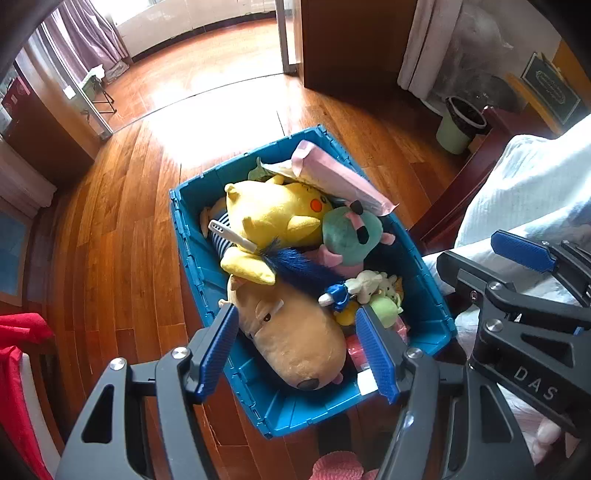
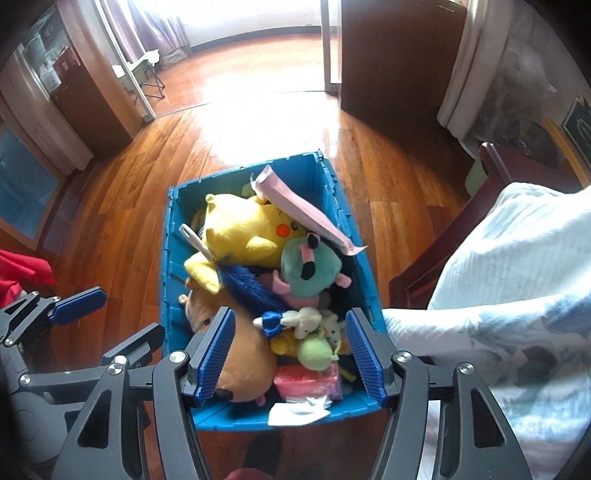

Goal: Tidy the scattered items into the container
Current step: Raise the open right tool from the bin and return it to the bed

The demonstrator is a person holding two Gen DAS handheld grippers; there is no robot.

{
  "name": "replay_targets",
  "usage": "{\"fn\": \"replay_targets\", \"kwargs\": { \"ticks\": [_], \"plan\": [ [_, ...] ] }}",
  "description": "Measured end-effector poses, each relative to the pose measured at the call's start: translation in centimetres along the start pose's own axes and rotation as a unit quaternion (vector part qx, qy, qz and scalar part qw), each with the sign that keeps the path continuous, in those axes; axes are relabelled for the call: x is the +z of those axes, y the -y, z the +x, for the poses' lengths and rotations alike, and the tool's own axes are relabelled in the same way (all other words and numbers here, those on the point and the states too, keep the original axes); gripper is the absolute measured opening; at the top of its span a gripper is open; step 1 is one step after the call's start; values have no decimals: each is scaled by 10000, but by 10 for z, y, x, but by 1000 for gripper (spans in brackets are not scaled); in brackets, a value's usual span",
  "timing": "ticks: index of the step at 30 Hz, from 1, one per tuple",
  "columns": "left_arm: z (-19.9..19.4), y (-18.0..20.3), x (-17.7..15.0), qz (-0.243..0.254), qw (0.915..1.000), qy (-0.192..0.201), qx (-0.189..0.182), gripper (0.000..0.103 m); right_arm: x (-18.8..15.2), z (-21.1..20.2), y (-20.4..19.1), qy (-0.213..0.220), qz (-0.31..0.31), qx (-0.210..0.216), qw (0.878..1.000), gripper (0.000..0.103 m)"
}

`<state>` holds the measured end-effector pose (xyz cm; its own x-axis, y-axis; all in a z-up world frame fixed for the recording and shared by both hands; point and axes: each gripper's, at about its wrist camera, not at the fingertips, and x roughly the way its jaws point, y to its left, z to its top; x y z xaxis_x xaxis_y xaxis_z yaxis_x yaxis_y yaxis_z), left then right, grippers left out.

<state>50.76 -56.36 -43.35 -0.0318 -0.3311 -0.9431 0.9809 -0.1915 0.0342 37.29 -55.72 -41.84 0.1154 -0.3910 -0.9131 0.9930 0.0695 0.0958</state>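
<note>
The blue box (image 1: 192, 258) sits on the wooden floor (image 1: 110, 240), full of soft toys. A yellow plush (image 1: 273, 214) lies on top, beside a tan plush (image 1: 295, 339). The left gripper (image 1: 299, 347) and right gripper (image 2: 291, 354) hang above it, fingers wide apart, holding nothing.

It was a home bedroom: a polished wooden floor (image 1: 122, 229), a bed with pale bedding (image 2: 509, 258), curtains (image 1: 92, 33), and a plush-toy crate (image 2: 173, 258) ahead.
</note>
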Motion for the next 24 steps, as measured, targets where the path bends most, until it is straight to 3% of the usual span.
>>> {"fn": "replay_targets", "kwargs": {
  "ticks": [10,18,24],
  "plan": [
    [-131,30,-19,121,9970,762,-4,65,-27,-135,12,640,227,-380,9970,62],
    [-226,103,-21,895,9889,1120,-383,65,-61,-249,62,993,860,-861,9876,65],
    [-271,177,-28,1844,9730,1149,-775,65,-100,-301,116,965,1760,-1328,9706,66]
  ]
}}
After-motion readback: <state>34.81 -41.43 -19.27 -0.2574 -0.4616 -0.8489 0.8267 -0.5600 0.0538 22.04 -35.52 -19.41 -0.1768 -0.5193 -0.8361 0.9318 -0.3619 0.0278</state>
